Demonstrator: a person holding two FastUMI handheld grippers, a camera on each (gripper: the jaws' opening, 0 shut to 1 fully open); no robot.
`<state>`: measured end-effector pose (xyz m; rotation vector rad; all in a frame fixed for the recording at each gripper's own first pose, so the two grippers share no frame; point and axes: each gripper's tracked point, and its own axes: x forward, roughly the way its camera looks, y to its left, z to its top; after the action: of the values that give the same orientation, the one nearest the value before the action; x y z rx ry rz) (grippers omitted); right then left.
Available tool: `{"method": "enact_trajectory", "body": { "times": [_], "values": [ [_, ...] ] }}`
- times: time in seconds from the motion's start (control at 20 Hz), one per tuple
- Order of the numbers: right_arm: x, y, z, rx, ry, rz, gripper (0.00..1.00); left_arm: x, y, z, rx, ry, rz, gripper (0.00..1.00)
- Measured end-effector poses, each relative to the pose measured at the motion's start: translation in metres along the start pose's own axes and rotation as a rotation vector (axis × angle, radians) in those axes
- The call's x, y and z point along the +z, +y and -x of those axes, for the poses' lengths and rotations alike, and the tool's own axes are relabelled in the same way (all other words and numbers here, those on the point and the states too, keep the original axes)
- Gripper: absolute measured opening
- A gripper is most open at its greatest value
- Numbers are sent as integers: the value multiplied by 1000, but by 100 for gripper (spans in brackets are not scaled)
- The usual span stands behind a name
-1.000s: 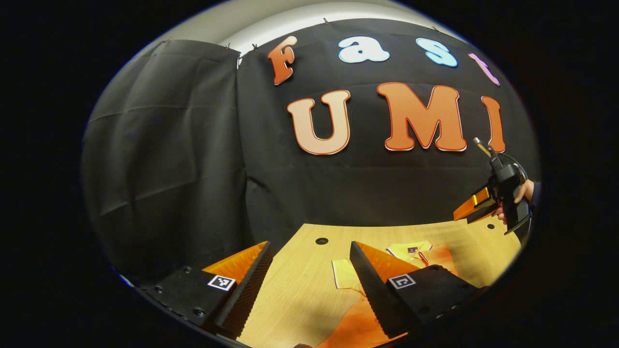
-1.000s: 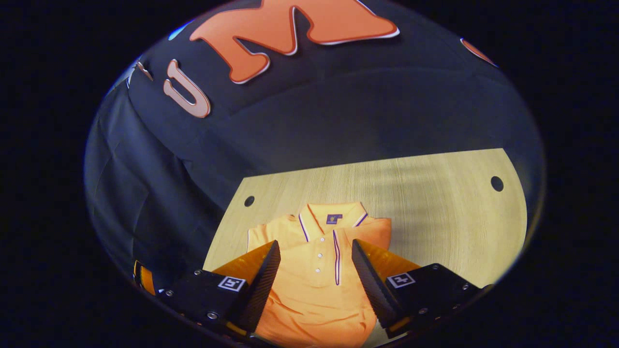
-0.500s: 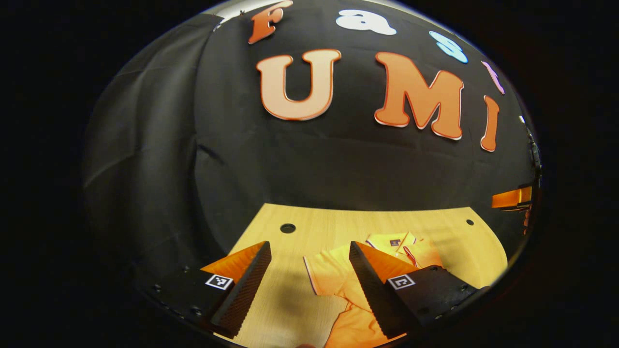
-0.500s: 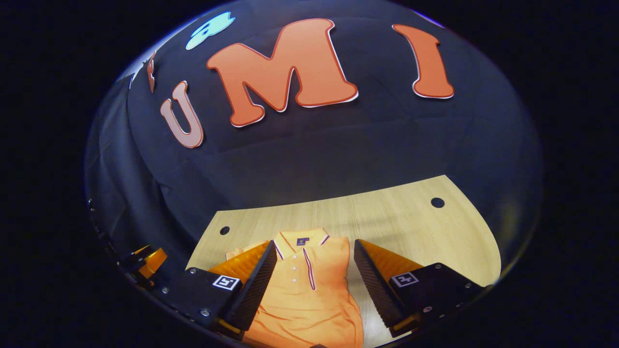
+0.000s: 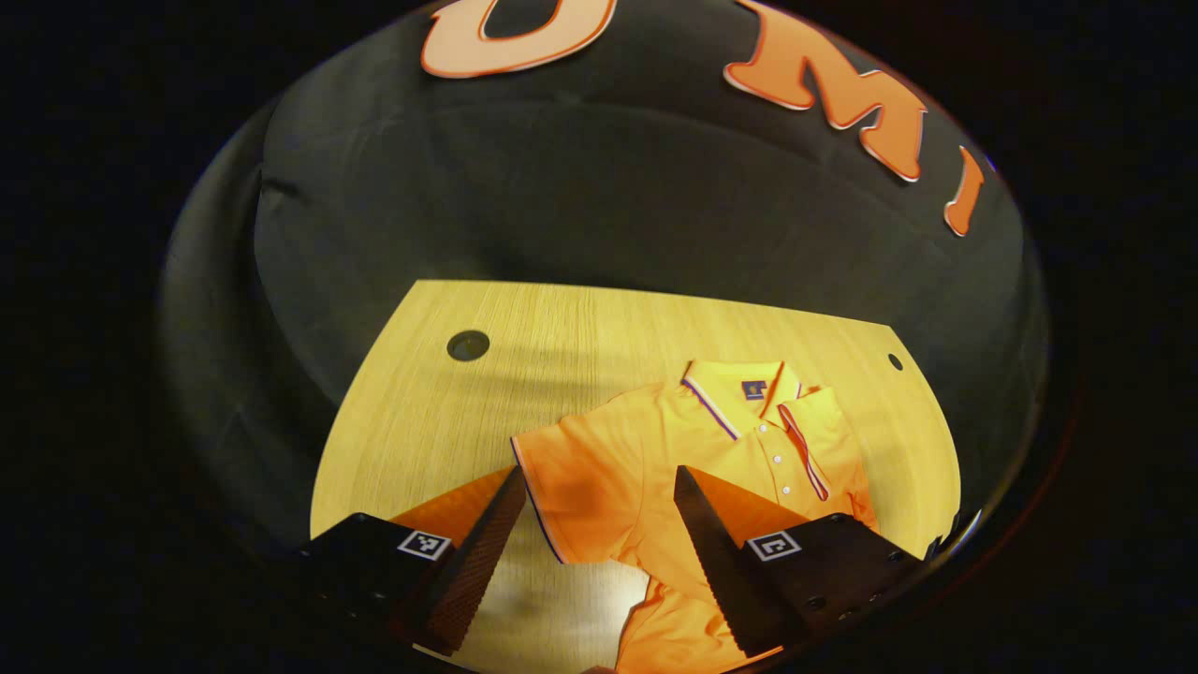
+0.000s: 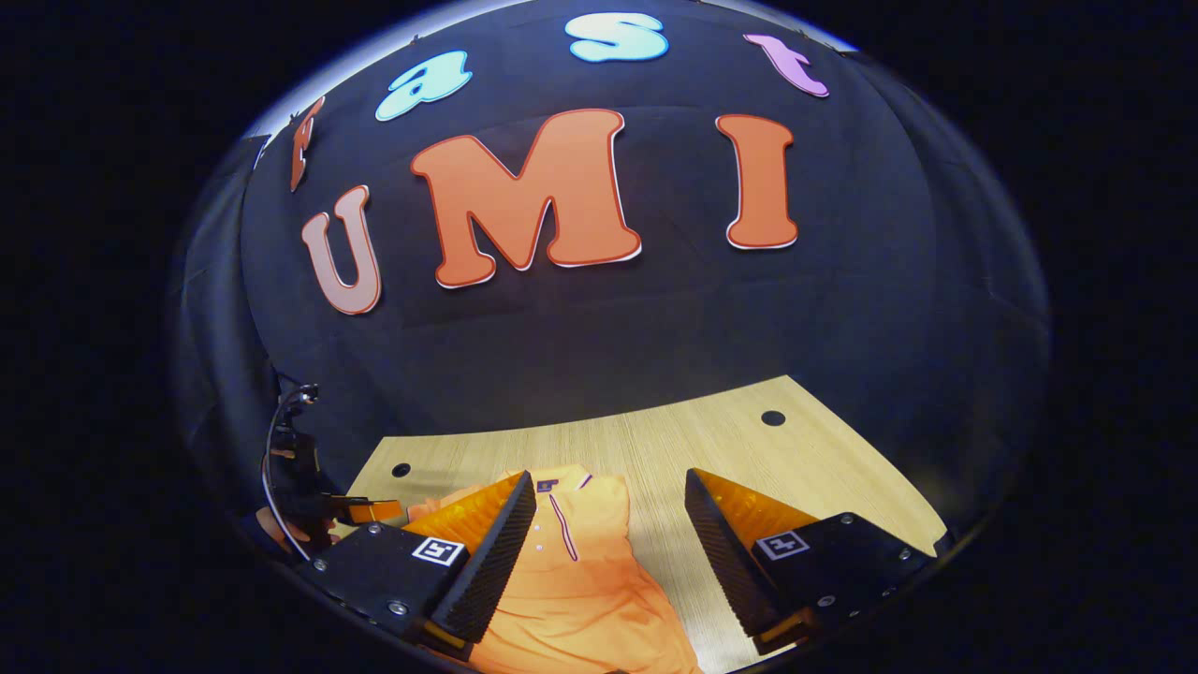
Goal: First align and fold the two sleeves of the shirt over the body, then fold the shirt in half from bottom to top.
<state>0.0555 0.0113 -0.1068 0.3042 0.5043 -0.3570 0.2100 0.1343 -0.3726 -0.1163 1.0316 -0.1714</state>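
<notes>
Left gripper view: shirt point(image 5: 655, 459) under claw point(image 5: 599, 534).

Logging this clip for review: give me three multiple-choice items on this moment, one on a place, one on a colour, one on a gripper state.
1. Where does the shirt lie?
A. on the wooden table
B. on the booth wall
C. on a chair

2. What colour is the shirt's body?
A. blue
B. orange
C. white

3. How does the left gripper stand?
A. shut on a sleeve
B. shut on the collar
C. open

Key: 1 A, cloth lies spread on the wood. 2 B, orange in both views. 3 C, fingers stand apart above the sleeve.
</notes>
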Motion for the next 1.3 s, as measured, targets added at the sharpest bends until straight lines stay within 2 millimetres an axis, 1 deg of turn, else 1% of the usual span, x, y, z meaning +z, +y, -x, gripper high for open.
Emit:
{"method": "enact_trajectory", "body": {
  "times": [0.1,0.15,0.3,0.4,0.5,0.65,0.8,0.85,0.9,0.95,1.0,1.1,1.15,1.2,1.25,1.3],
  "values": [
    [-6,-5,2,-20,4,-7,97,-8,-1,-20,9,69,26,99],
    [-10,-6,4,-26,10,-3,98,-12,3,-27,25,105,40,98],
    [-13,-10,14,-49,17,15,97,-17,1,-49,7,186,90,99],
    [-16,-9,23,-52,22,24,97,-21,13,-61,43,233,98,99],
    [-19,-10,30,-61,23,27,97,-30,17,-72,61,289,98,98],
    [-23,-12,38,-74,21,14,98,-41,30,-83,103,359,79,98],
    [-30,-15,42,-84,34,5,98,-47,32,-92,114,395,73,98],
    [-33,-17,45,-95,41,6,98,-53,37,-92,141,414,52,98],
    [-34,-18,49,-98,42,4,97,-50,38,-91,149,419,39,98],
    [-34,-21,52,-106,41,-1,98,-51,39,-93,162,427,29,92],
    [-35,-21,53,-104,41,-9,98,-53,37,-93,165,436,22,91],
    [-38,-19,53,-104,47,-26,98,-45,32,-96,133,412,-14,77],
    [-38,-19,53,-104,48,-28,98,-44,26,-99,122,403,-7,57],
    [-39,-19,55,-108,48,-27,98,-45,26,-101,114,407,-21,37],
    [-39,-17,56,-103,48,-24,98,-45,23,-97,88,402,-26,17],
    [-40,-19,58,-106,48,-17,98,-44,20,-94,71,394,-30,17]
  ]
}}
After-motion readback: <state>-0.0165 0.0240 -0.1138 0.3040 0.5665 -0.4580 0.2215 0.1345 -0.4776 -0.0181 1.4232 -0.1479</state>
